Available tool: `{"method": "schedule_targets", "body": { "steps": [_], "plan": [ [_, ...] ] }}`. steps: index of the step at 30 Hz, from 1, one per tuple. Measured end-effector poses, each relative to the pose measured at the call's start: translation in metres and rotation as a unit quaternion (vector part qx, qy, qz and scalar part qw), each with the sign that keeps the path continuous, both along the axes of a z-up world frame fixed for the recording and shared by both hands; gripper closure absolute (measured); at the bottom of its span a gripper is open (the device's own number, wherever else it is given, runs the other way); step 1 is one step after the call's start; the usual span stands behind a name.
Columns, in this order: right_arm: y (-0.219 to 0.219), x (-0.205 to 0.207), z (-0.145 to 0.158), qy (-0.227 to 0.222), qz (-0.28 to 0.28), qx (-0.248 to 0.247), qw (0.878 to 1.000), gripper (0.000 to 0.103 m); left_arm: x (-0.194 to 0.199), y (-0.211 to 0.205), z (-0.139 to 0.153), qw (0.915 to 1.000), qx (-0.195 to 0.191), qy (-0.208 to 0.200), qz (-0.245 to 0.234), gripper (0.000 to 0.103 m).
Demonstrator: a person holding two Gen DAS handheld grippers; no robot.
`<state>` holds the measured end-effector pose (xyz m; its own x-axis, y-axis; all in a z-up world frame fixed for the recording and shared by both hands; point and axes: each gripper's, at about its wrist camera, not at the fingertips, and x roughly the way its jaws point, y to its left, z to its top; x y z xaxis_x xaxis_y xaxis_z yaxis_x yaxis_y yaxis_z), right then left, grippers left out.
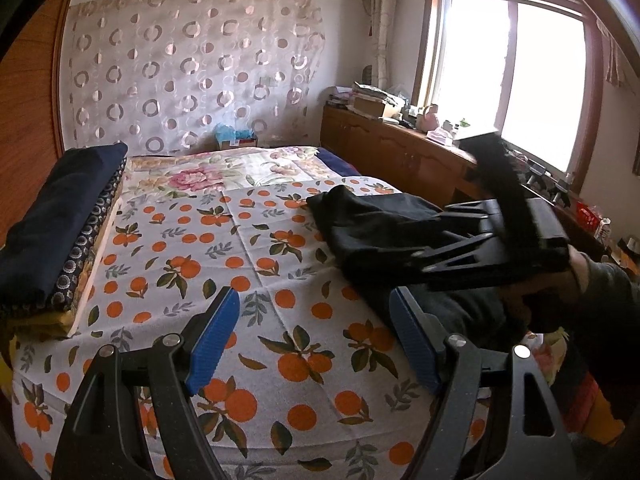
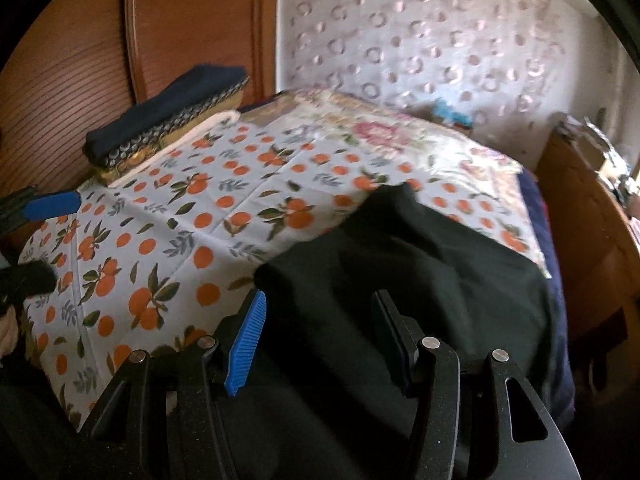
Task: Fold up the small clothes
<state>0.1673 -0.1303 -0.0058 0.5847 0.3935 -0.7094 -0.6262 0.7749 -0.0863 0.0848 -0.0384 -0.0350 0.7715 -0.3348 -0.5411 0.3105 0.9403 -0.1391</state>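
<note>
Here my right gripper (image 2: 316, 340) hangs unclenched over the black garment (image 2: 420, 264), its long axis running from 6 toward 1 o'clock. My left gripper (image 1: 316, 344) gapes empty above bare bedsheet (image 1: 224, 248); folded stack (image 1: 60, 224) at 10 o'clock.

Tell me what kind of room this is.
Most likely a home bedroom: a bed under an orange-print sheet, folded bedding stacked against a wooden headboard, and a cluttered low wooden cabinet below a curtained window.
</note>
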Motion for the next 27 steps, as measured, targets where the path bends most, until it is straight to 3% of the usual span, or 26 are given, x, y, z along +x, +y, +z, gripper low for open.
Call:
{"method": "schedule_targets", "body": {
  "steps": [10, 11, 13, 14, 20, 27],
  "plan": [
    [0.029, 0.034, -0.023, 0.036, 0.02, -0.03, 0.999, 0.048, -0.002, 0.003, -0.004, 1.0, -0.004, 0.006, -0.002, 0.025],
    [0.028, 0.036, -0.023, 0.036, 0.021, -0.026, 0.999, 0.064, -0.002, 0.002, -0.004, 1.0, -0.004, 0.006, -0.002, 0.025],
    [0.023, 0.039, -0.02, 0.034, 0.018, -0.016, 0.999, 0.084, -0.002, 0.001, -0.005, 1.0, -0.003, 0.007, -0.004, 0.025],
    [0.019, 0.039, -0.016, 0.032, 0.015, -0.006, 0.999, 0.089, -0.002, 0.001, -0.005, 1.0, -0.003, 0.008, -0.004, 0.025],
    [-0.016, 0.049, 0.021, -0.007, -0.023, 0.066, 0.998, 0.091, -0.002, -0.003, -0.008, 0.9999, -0.002, 0.012, -0.009, 0.025],
    [-0.065, 0.097, 0.054, -0.056, -0.114, 0.027, 0.992, 0.091, -0.001, -0.005, -0.01, 0.9998, 0.001, 0.016, -0.01, 0.025]
  ]
}}
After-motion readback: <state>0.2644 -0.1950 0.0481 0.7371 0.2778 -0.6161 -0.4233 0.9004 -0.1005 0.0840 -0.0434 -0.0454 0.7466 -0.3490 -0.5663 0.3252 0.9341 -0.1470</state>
